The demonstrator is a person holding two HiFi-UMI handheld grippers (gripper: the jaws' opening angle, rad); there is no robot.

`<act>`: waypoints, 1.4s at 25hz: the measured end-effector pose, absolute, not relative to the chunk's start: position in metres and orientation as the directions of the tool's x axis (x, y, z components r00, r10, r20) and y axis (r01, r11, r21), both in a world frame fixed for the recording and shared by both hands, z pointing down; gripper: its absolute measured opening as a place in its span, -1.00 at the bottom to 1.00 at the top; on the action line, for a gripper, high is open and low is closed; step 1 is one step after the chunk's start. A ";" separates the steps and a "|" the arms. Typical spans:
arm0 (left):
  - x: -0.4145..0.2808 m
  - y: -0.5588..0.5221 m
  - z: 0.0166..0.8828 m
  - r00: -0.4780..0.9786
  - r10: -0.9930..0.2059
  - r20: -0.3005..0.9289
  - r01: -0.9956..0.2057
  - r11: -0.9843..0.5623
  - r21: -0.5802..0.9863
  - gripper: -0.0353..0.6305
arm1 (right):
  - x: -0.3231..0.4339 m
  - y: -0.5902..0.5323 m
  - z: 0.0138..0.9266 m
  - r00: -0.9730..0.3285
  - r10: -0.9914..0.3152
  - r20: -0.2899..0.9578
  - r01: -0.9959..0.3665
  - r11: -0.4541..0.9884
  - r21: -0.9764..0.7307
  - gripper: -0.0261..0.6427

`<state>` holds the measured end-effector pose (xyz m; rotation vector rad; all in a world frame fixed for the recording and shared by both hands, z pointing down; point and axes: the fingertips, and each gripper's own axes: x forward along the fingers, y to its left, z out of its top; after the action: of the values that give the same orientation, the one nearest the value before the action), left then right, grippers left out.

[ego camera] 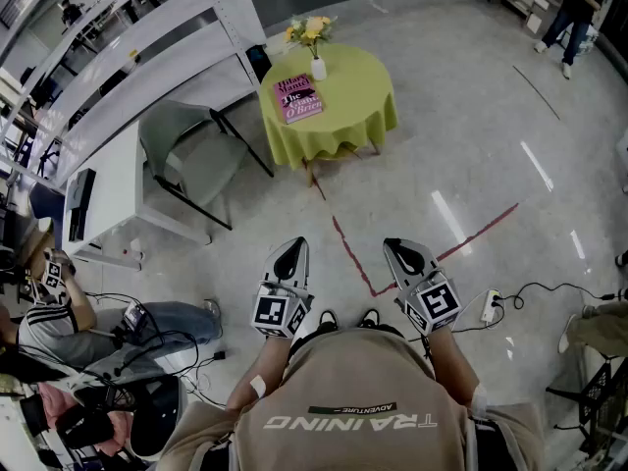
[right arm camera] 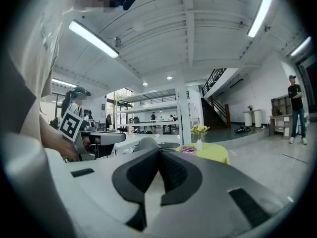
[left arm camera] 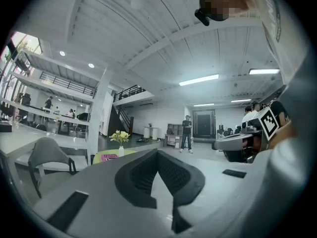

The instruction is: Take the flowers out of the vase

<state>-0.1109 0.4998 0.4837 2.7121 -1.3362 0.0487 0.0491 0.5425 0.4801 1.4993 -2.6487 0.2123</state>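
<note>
both tools idle and well apart from the work. left gripper [ego camera: 292, 252]: jaws together, nothing between them. right gripper [ego camera: 404, 250]: likewise closed and empty. both are held out level in front of the person, over bare floor, well short of the round table [ego camera: 358, 101] with its yellow-green cloth. flowers [ego camera: 309, 29], a small yellow bunch, stand upright in a narrow white vase [ego camera: 318, 68] at the table's far edge; a pink book [ego camera: 298, 98] lies flat by the left edge, just beside the vase but apart from it. judgement: task not yet begun, the approach comes first. the bunch should be light, with soft blooms that crush easily and thin stems; real or artificial cannot be told from here. take hold on the stems just above the vase mouth, not on the heads, with a gentle close. the vase looks small, likely light and tippy, possibly fragile; steady its body with the other gripper and lift the stems straight up.
</note>
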 end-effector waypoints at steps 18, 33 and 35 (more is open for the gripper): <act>-0.100 0.490 0.490 0.631 -0.773 0.070 -0.776 -0.626 0.077 -0.88 | 0.071 0.541 0.496 -0.450 -0.882 0.139 -0.892 0.440 -0.102 -0.92; -0.112 0.377 0.523 0.609 -0.786 0.109 -0.793 -0.597 0.120 -0.88 | 0.064 0.409 0.528 -0.486 -0.850 0.204 -0.873 0.465 -0.145 -0.92; -0.116 0.346 0.524 0.623 -0.775 0.100 -0.781 -0.612 0.124 -0.88 | 0.058 0.376 0.523 -0.469 -0.861 0.194 -0.882 0.448 -0.147 -0.92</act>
<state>-0.1157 0.3465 0.5239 2.6883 -1.2986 0.0550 0.0579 0.3760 0.5226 1.5669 -2.5946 0.3480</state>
